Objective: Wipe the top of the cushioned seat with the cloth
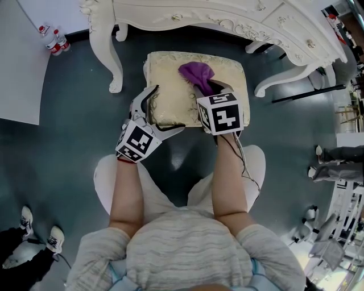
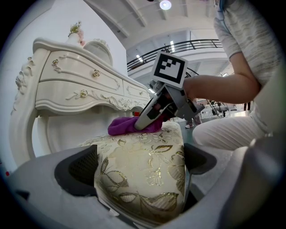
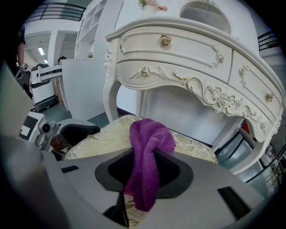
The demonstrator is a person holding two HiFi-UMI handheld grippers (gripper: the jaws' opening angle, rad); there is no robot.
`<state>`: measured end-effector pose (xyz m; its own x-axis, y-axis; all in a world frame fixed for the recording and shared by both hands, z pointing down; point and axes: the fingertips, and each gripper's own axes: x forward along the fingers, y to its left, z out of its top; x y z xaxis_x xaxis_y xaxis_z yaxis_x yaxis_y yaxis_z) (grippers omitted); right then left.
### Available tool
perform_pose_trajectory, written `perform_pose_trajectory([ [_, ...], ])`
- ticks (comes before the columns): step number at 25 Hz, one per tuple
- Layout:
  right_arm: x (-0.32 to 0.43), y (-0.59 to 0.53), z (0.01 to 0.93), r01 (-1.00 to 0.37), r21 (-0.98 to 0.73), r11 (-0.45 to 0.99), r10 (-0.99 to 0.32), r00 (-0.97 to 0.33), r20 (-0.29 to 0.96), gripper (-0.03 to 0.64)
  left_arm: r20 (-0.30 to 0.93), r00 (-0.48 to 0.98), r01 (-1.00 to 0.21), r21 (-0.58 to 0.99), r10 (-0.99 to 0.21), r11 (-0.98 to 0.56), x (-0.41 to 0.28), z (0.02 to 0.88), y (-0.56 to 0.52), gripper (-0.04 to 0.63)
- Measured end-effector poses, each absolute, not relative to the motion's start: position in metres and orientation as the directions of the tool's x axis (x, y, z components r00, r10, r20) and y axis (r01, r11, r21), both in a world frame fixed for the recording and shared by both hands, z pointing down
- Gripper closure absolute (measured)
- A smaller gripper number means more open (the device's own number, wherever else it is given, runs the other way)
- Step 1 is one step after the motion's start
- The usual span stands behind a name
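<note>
Spread wide, the left claw (image 1: 168, 108) grips the near corner of the cushioned seat (image 1: 170, 74). Beyond it, the right claw (image 3: 143, 172) pinches the purple cloth (image 1: 196, 73), which rests on the seat's top, before an ornate white dresser (image 1: 227, 17).

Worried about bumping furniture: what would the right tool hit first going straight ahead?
The right tool, gripping the purple cloth, aims across the cushioned seat at the white dressing table, probably the first thing met; depth is unclear.
</note>
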<state>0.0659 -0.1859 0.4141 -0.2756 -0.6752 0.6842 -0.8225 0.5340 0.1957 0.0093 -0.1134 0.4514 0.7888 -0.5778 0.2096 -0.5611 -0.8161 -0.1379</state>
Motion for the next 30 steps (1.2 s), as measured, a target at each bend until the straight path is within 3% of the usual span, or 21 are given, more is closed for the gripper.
perform_pose_trajectory([
  [30,-0.010,-0.164,0.415,-0.729,0.147,0.669,-0.608,-0.422,0.673,0.503,0.200,0.794,-0.557,-0.138,-0.573,-0.819,0.009,0.451,-0.113,0.002],
])
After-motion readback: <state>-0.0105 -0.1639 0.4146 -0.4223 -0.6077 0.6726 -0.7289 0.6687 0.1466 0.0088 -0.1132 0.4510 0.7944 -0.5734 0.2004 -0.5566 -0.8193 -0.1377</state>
